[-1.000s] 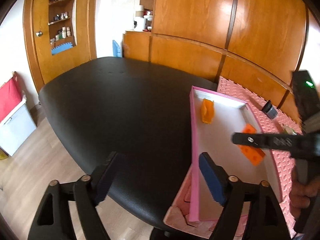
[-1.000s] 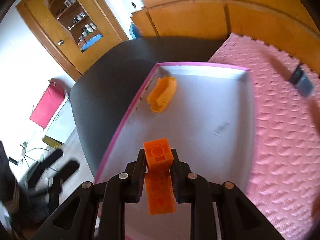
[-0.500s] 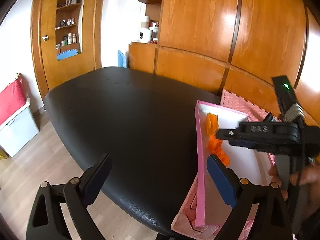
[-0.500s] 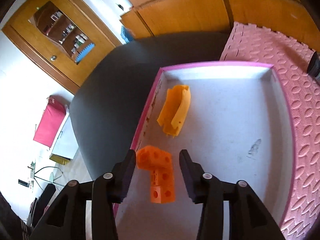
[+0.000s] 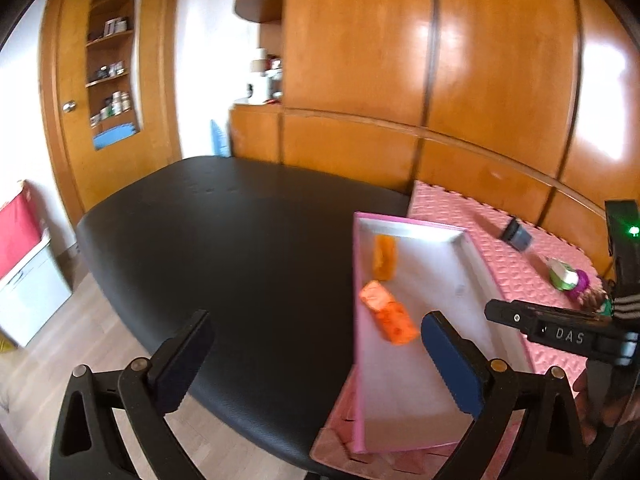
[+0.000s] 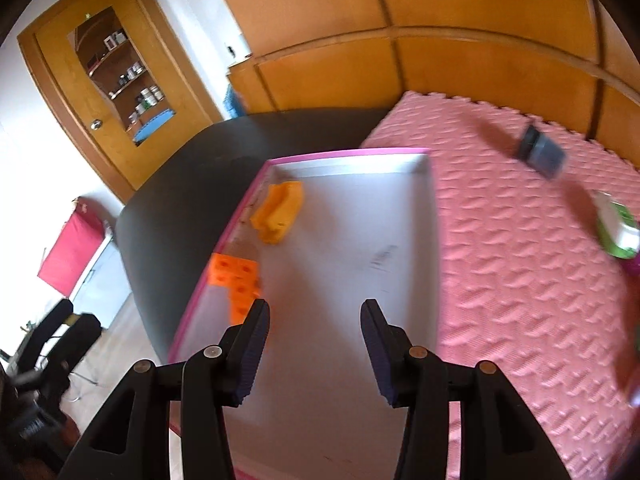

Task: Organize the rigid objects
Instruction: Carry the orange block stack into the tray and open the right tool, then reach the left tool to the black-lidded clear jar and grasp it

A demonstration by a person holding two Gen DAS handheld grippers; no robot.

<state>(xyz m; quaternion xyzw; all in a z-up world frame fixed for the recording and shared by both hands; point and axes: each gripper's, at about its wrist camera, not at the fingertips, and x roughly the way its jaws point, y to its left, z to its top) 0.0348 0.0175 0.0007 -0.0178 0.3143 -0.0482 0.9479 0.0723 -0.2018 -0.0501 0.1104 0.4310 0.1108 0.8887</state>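
The orange block piece [image 6: 236,284] lies inside the pink-rimmed tray [image 6: 434,240], against its left wall. The right gripper [image 6: 314,324] stands spread and empty over the tray. The left gripper [image 5: 316,354], opening wide, grips nothing.

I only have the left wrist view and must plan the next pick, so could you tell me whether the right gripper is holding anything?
Observer: No, the right gripper is open, with nothing between its fingers.
Operator: Thanks. What shape is the orange block?
Observer: The orange block is L-shaped, with round holes in its faces.
Operator: Where is that gripper aimed?
Observer: At bare floor of the tray, with the block just left of its left finger.
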